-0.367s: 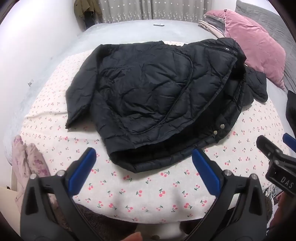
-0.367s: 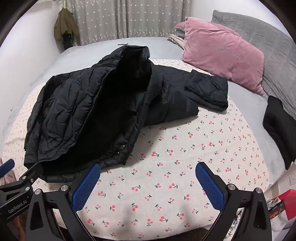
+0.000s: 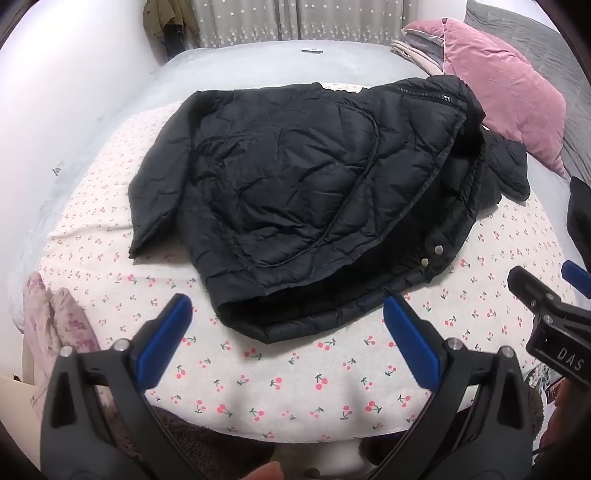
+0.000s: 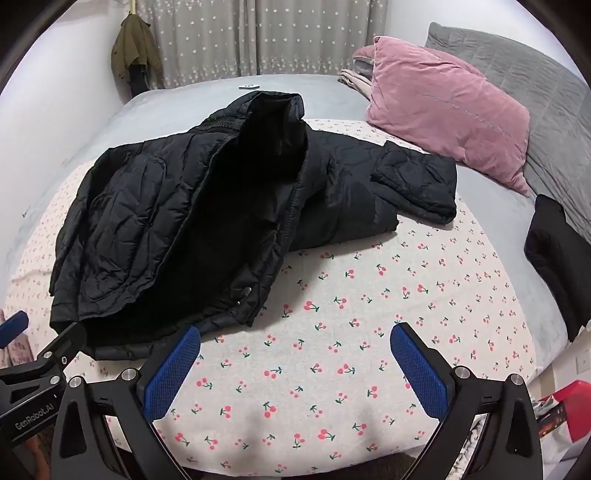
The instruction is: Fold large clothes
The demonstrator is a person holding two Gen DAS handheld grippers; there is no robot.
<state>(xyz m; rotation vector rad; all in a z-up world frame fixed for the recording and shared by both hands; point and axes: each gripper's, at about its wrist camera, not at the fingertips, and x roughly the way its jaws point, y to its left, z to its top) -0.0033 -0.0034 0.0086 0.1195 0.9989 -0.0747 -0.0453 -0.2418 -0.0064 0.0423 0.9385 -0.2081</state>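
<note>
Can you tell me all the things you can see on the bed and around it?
black puffy jacket: one, black, crumpled on the cherry sheet, near the bed's front edge
cherry sheet: one, cream with pink cherries, spread over the grey bed
grey bed cover: one, grey, under the sheet
pink pillow: one, pink, at the head of the bed
folded cloths: small pile, beige and grey, beside the pillow
small flat thing: one, pale, far on the bed; too small to name
hanging coat: one, olive, by the curtain
curtain: grey, starry
left gripper: black with blue pads, open, empty
right gripper: same, open, empty
</note>
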